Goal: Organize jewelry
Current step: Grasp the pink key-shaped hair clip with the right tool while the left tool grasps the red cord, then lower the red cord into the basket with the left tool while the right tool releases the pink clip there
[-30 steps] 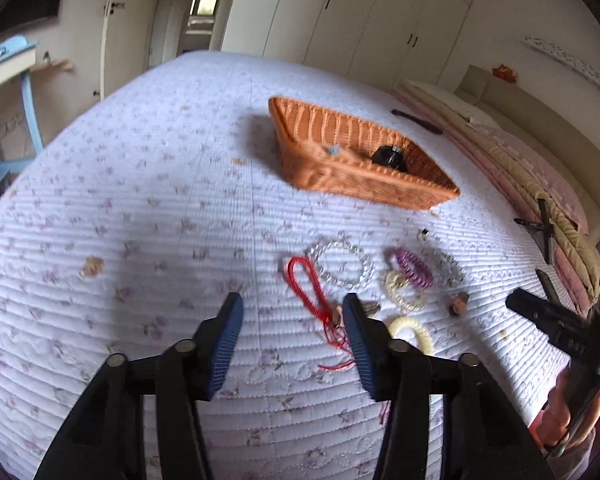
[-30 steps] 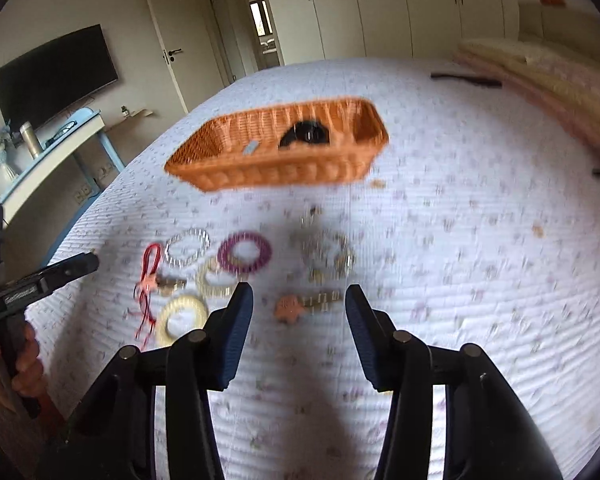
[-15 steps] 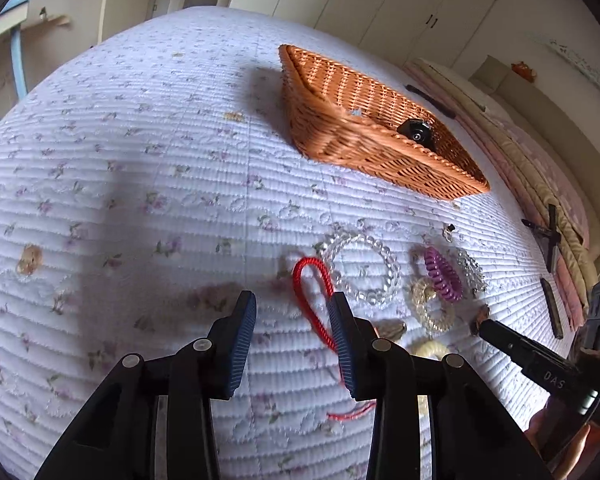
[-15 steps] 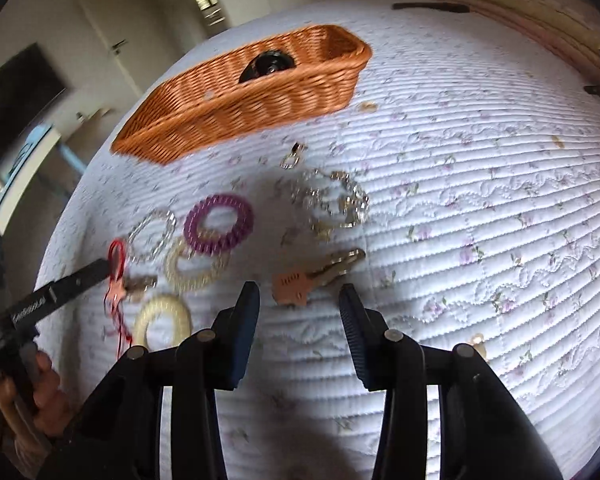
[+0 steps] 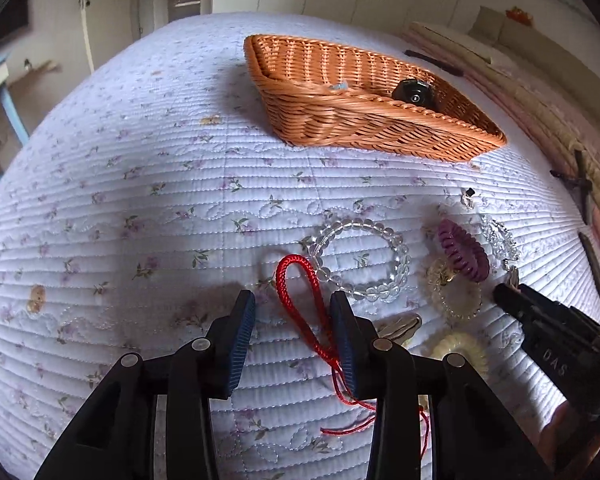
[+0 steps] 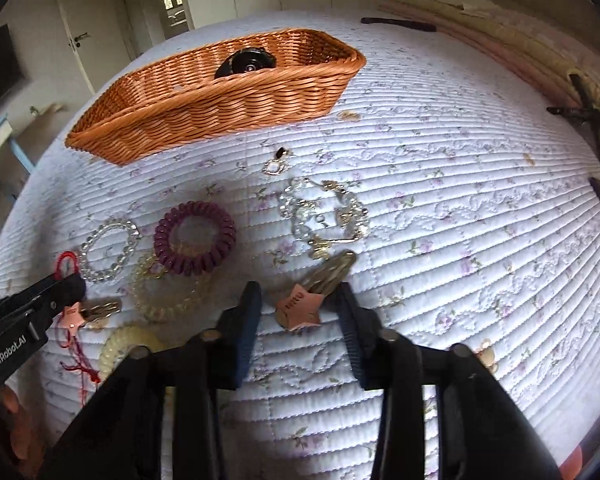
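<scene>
Jewelry lies spread on the quilted bed in front of an orange wicker basket [image 5: 340,120] [image 6: 220,108]. My left gripper [image 5: 294,314] is low over the quilt, its jaws closing around the loop of a red cord [image 5: 300,284], with the pads not pressing on it. My right gripper [image 6: 298,306] straddles a pink star hair clip [image 6: 300,308], its jaws also closing and not touching it. Beside the cord lies a clear bead bracelet [image 5: 356,222] [image 6: 132,232], then a purple spiral hair tie [image 5: 462,250] [image 6: 196,208]. A gold chain bracelet [image 6: 344,216] lies beyond the clip.
A black round item [image 5: 412,90] [image 6: 246,62] sits inside the basket. A pale spiral tie [image 5: 460,350], a clear spiral tie [image 6: 160,304], a second star clip [image 6: 88,312] and a small earring [image 6: 276,166] lie nearby. Dark clips [image 6: 588,116] and folded bedding [image 6: 500,28] line the right side.
Both grippers came down and forward toward the quilt while their jaws narrowed. The left now frames the red cord loop, the right frames the pink star clip.
</scene>
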Available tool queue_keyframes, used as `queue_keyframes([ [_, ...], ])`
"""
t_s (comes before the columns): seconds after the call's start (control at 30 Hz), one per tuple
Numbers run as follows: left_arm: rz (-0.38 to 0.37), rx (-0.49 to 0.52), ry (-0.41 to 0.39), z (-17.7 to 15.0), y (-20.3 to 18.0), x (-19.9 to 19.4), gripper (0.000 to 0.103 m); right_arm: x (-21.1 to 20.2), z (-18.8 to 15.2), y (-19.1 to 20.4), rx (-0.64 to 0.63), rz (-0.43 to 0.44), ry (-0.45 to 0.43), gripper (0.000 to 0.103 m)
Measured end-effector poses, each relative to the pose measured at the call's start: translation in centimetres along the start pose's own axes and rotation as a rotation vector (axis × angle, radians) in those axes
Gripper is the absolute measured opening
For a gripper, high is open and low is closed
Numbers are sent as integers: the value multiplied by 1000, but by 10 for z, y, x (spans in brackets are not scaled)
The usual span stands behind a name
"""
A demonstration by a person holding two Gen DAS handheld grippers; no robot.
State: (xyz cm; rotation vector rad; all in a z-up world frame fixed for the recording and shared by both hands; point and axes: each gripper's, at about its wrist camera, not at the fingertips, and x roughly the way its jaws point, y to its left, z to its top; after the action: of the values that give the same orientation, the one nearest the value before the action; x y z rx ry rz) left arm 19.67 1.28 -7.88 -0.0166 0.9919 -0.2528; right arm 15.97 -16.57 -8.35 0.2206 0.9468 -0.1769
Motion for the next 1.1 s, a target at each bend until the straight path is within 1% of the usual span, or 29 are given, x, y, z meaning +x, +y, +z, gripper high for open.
queue_keyframes([
  [0.03, 5, 5, -4, -1, 0, -1, 30, -1, 0, -3, 2, 5, -2, 30],
  [0.07, 15, 13, -9, -2, 0, -2, 20, -1, 0, -6, 0, 11, -3, 26],
  [0.1, 17, 15, -12, -2, 1, -4, 10, -2, 0, -9, -5, 22, -5, 26],
  [0.17, -2, 2, -13, -3, 5, -6, 5, -4, -1, -16, -8, 61, -8, 26],
  [0.3, -42, -28, -35, -5, 14, -13, 4, -14, -7, -29, -27, 140, -37, 26],
  [0.4, -63, -27, -56, -7, 17, -19, 4, -23, -13, -40, -41, 199, -66, 26],
  [0.53, -82, -15, -94, -6, 13, -32, 4, -39, -17, -45, -79, 213, -116, 26],
  [0.67, -120, -4, -125, -1, 10, -47, 4, -55, -10, -47, -98, 222, -157, 26],
  [0.77, -157, 18, -141, 15, 6, -56, 4, -71, 5, -43, -128, 222, -210, 26],
  [0.9, -142, 64, -203, 51, -2, -69, 4, -88, 38, -34, -166, 228, -276, 26],
  [1.03, -169, 64, -241, 96, -9, -74, 4, -90, 81, -19, -210, 227, -334, 26],
  [1.1, -170, 63, -249, 116, -12, -70, 4, -82, 106, -8, -228, 252, -334, 26],
])
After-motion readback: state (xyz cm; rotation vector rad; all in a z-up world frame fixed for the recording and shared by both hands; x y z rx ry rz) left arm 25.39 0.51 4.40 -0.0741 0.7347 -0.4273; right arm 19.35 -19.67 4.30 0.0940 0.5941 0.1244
